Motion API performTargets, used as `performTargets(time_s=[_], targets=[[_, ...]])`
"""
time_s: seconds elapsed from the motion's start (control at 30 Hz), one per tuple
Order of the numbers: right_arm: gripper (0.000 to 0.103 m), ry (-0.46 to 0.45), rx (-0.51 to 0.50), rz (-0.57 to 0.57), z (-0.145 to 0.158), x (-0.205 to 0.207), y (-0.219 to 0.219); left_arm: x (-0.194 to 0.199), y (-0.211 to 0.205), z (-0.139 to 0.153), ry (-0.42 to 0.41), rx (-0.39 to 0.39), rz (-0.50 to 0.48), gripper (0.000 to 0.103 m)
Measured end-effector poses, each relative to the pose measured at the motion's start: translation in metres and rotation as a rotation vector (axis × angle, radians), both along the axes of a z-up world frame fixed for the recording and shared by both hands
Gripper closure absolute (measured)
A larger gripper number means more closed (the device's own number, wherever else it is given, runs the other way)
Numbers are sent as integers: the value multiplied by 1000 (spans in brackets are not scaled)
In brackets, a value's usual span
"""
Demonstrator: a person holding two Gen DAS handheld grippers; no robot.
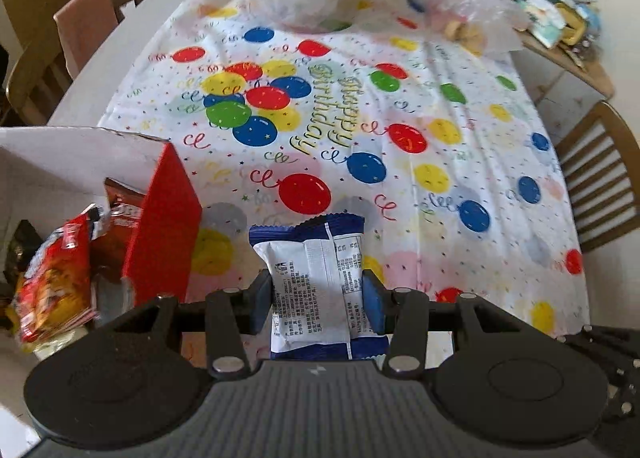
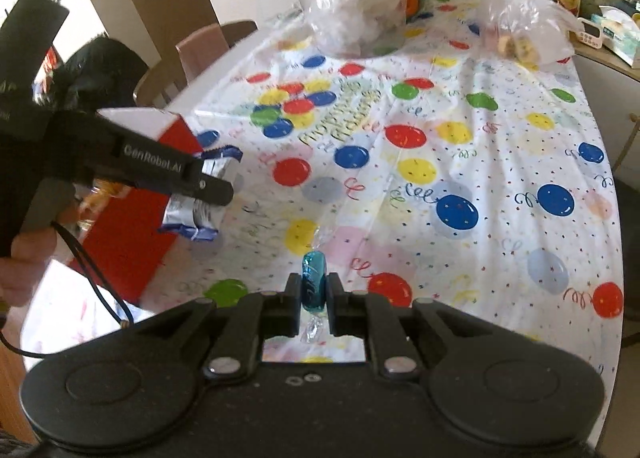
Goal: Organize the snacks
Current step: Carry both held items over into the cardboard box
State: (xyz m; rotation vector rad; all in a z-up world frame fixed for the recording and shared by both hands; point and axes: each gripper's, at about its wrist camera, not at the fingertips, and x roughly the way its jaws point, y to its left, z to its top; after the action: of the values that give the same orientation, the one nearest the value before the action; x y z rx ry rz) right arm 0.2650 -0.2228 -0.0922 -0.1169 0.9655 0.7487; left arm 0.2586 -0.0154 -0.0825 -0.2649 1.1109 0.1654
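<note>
My left gripper (image 1: 316, 294) is shut on a blue and white snack packet (image 1: 316, 278), held above the balloon-print tablecloth (image 1: 440, 146) just right of a red box (image 1: 164, 226). Several snack packs (image 1: 56, 282) sit inside that box. In the right wrist view the same left gripper (image 2: 216, 188) holds the snack packet (image 2: 200, 202) beside the red box (image 2: 132, 242). My right gripper (image 2: 313, 294) is shut on a blue wrapped candy (image 2: 313, 278), lifted over the tablecloth (image 2: 480, 162) near the table's front.
Two clear plastic bags (image 2: 356, 2) (image 2: 524, 26) with food lie at the far end of the table. Wooden chairs (image 1: 600, 174) (image 1: 52, 58) stand at both sides. A cluttered side counter (image 2: 608, 34) is at the far right. A person's hand (image 2: 24, 262) grips the left tool.
</note>
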Motion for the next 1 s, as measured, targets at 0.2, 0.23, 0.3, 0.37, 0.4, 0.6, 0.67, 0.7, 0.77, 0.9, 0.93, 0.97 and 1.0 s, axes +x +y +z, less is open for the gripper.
performTargets(time_s=[0.2,0.23,0.3,0.37,0.4,0.6,0.67,0.7,0.77,0.9,0.93,0.97,1.0], targets=[[93,-16,39,-11,23,-26,1,-33,7,24,-43,13,-34,57],[93,-19,45,-9,26,-30,3,-39,9,28,-48,21,-36,57],[93,-25,54,-10,33,-38,8,-49,13,34,-59,31,-40,57],[93,-33,63,-9,39,-45,15,-59,19,39,-68,35,-46,57],[93,-38,67,-11,42,-49,19,-64,23,42,-72,38,-50,57],[93,-51,86,-29,57,-66,52,-88,56,56,-98,53,-74,57],[92,-53,87,-33,60,-71,64,-95,70,59,-105,53,-77,57],[92,-54,88,-33,62,-74,72,-99,78,61,-108,52,-80,57],[92,-54,90,-36,64,-79,87,-106,94,65,-114,58,-84,57],[92,-58,86,-36,67,-89,121,-116,126,69,-118,63,-86,57],[92,-58,84,-37,68,-91,130,-118,134,70,-120,63,-86,57],[93,-58,83,-37,68,-93,138,-120,142,70,-121,63,-86,57],[92,-58,80,-38,68,-94,147,-121,150,70,-122,64,-86,57]])
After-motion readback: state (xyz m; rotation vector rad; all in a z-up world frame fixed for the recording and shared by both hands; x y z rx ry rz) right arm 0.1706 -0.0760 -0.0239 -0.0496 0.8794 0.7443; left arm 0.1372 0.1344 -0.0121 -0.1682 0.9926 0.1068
